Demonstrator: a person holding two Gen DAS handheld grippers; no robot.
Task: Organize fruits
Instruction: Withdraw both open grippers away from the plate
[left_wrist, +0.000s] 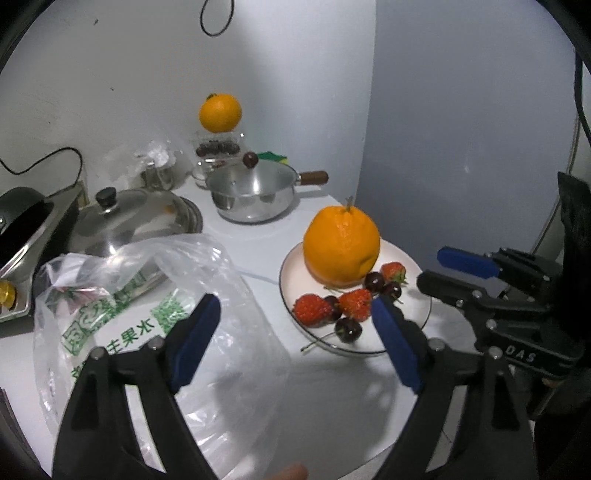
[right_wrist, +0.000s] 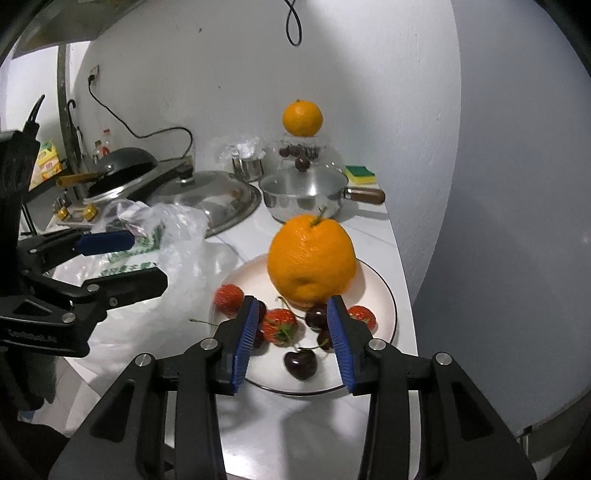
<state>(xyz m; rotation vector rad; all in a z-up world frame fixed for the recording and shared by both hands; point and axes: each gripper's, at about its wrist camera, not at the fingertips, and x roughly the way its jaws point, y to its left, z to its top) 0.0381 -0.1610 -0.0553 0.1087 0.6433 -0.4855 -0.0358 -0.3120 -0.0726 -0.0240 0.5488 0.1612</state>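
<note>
While both grippers hang above the white countertop (left_wrist: 325, 398), neither holds anything: the left gripper (left_wrist: 295, 325) has its blue pads spread wide, one pad over the clear plastic bag (left_wrist: 147, 295) and the other at the near-left rim of the plate (right_wrist: 384, 295); the right gripper (right_wrist: 291, 314) has its pads apart as well, a moderate gap, poised over the near part of that plate. Fruit location — the large orange (right_wrist: 312, 258) sits on the far half of the plate, stem up, with strawberries and dark cherries lying in front of it. In the right wrist view one strawberry (right_wrist: 279, 326) and one cherry (right_wrist: 300, 363) lie in line with the gap between the pads; whether the pads touch any fruit cannot be told. A second orange (left_wrist: 220, 112) rests on top of a clear container of cherries (left_wrist: 218, 147) at the back wall. Bag carries green printed lettering, lies crumpled on the counter left of the plate, apart from it. Other items — a steel saucepan (left_wrist: 251, 199) with wooden handle behind the plate, a cherry perched at its far rim; a large steel pot lid (left_wrist: 129, 218) with a black knob to its left; a yellow-green sponge (right_wrist: 360, 174) by the saucepan handle; a black frying pan (right_wrist: 122, 168) on the stove at the far left.
</note>
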